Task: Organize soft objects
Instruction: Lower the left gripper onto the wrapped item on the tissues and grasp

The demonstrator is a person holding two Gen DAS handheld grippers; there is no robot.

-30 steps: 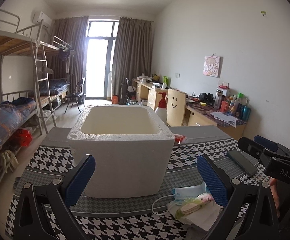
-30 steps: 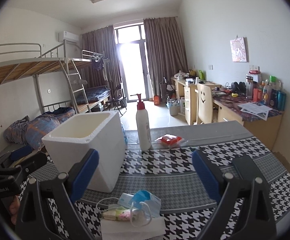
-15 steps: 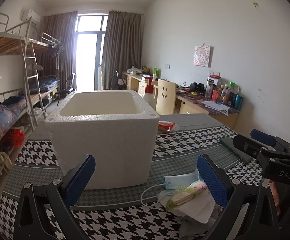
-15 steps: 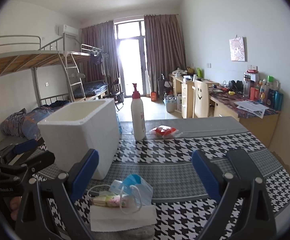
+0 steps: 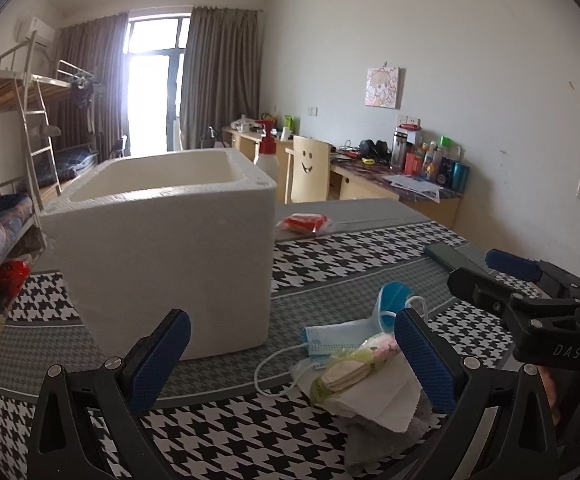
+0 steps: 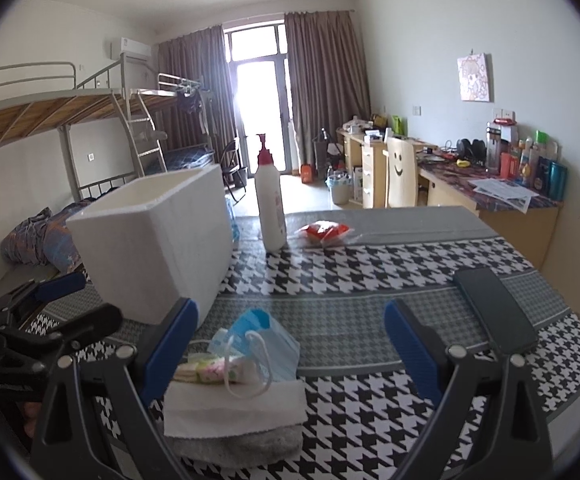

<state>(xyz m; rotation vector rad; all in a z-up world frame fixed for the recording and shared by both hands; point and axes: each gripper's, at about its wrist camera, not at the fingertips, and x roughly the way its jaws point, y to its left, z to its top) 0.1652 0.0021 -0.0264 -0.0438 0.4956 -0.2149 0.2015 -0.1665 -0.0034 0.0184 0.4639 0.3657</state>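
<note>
Both my tongs hang wide apart and empty over the houndstooth tablecloth [image 6: 369, 280]: left gripper [image 5: 290, 352], right gripper [image 6: 290, 344]. The soft pile lies just beside the foam box [image 5: 162, 248]: blue face mask [image 6: 266, 336] and tissue pack [image 5: 353, 368] atop a white napkin [image 6: 234, 408] and grey cloth [image 6: 242, 446].

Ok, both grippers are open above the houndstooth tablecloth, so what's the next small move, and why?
Probably lower the right gripper onto the blue surgical face mask, the top of the soft pile. It lies loose over the small tissue packet, the white paper towel and the folded grey cloth, just ahead of the open fingers, and the white foam box stands open beside it.
</note>
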